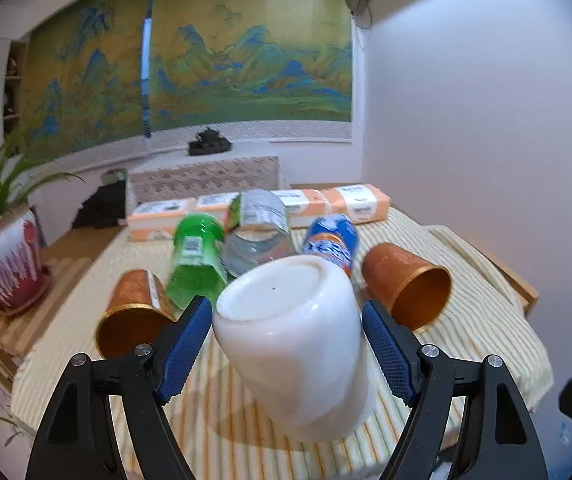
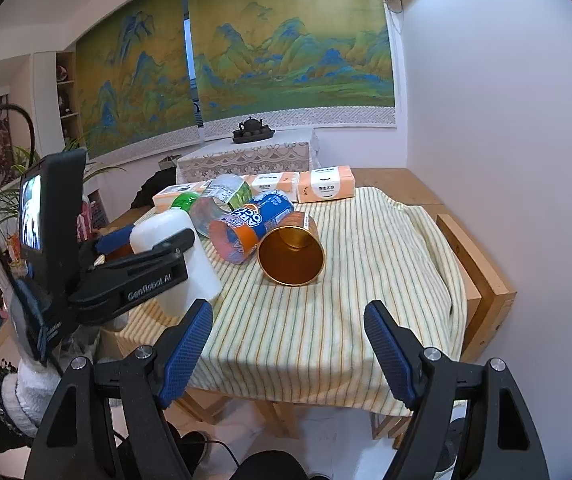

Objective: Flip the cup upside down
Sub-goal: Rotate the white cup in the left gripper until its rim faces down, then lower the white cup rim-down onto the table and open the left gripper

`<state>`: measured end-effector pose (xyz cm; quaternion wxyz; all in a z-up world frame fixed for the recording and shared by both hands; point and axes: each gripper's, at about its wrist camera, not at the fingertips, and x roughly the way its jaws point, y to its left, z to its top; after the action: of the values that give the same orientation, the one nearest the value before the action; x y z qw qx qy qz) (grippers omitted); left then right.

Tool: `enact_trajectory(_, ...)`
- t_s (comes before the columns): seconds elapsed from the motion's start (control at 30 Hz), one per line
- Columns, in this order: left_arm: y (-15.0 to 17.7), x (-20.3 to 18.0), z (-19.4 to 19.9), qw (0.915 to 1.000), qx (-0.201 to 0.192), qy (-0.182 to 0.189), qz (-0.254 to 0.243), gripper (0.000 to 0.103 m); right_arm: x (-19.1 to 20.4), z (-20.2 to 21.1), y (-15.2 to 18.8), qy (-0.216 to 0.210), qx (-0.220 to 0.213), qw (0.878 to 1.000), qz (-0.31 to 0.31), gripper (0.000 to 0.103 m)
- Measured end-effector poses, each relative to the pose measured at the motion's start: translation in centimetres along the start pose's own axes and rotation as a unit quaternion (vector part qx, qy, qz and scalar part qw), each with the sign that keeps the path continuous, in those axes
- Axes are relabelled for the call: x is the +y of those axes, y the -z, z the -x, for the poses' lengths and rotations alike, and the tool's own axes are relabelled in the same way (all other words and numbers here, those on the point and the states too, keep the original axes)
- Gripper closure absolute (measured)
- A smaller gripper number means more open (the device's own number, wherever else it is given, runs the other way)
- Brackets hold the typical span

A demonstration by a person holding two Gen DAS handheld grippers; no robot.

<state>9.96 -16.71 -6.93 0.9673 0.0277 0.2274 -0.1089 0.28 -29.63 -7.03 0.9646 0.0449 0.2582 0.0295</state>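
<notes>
A white cup (image 1: 294,344) stands upside down and tilted on the striped cloth, base up, between the fingers of my left gripper (image 1: 288,326). The jaws are spread wide; small gaps show on both sides of the cup. It also shows in the right wrist view (image 2: 174,256), with the left gripper (image 2: 142,250) around it. My right gripper (image 2: 286,332) is open and empty above the near edge of the table (image 2: 482,280).
Two copper cups lie on their sides (image 1: 134,312) (image 1: 410,288). A green bottle (image 1: 196,260), a clear bottle (image 1: 258,228) and a blue-orange bottle (image 1: 332,242) lie behind. Tissue packs (image 1: 358,200) line the back. A potted plant (image 1: 4,256) stands left.
</notes>
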Motion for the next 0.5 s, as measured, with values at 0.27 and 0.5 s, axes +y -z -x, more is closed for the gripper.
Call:
enact_trajectory(0.27, 0.9, -0.6, 0.4, 0.9997, -0.002, 0.017, -0.015, 0.019, 0.4, -0.1, -0.1, 0.001, -0.006, 1.0, -0.003, 0.028)
enact_trajectory(0.5, 1.2, -0.8, 0.3, 0.9994, -0.006, 0.028, -0.019, 0.005, -0.2, -0.2, -0.1, 0.001, -0.003, 1.0, -0.012, 0.028)
